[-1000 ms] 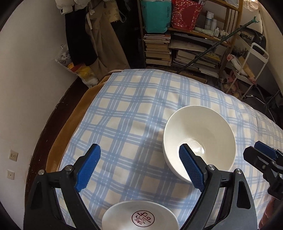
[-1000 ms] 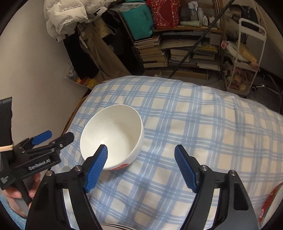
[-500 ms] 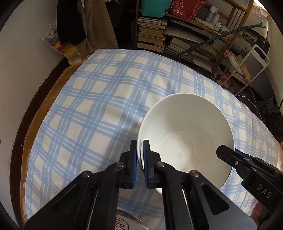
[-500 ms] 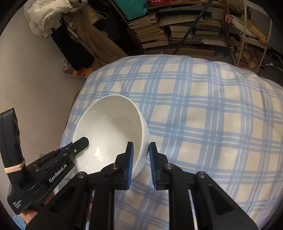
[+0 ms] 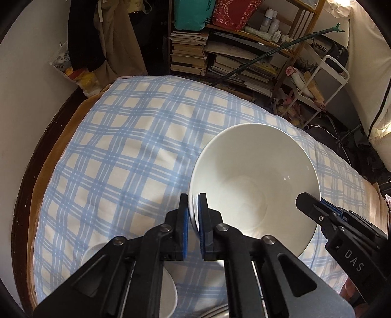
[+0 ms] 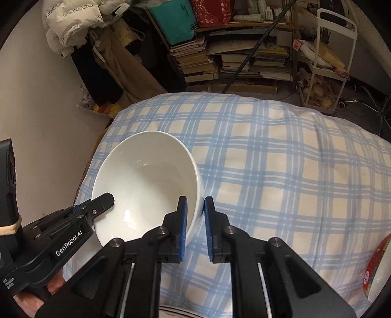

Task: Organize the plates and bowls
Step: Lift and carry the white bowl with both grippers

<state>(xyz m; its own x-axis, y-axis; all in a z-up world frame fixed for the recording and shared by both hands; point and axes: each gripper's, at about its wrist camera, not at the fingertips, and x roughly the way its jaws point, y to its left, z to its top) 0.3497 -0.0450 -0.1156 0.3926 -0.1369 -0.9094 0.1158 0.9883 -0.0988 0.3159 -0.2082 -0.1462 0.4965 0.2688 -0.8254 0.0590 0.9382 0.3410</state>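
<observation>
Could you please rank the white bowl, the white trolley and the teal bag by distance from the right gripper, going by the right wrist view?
1. White bowl: its rim sits clamped between the fingers of the right gripper, left of centre.
2. White trolley: on the floor beyond the bed, upper right.
3. Teal bag: on the bookshelf, top centre; close to the trolley's depth, so this order is tentative.

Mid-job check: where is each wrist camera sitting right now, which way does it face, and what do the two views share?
Left wrist: behind the left gripper, looking forward-down at the white bowl; right gripper enters lower right.
Right wrist: behind the right gripper, same bowl at left; left gripper lower left.
Shared: bowl, checked cloth, bookshelf.
</observation>
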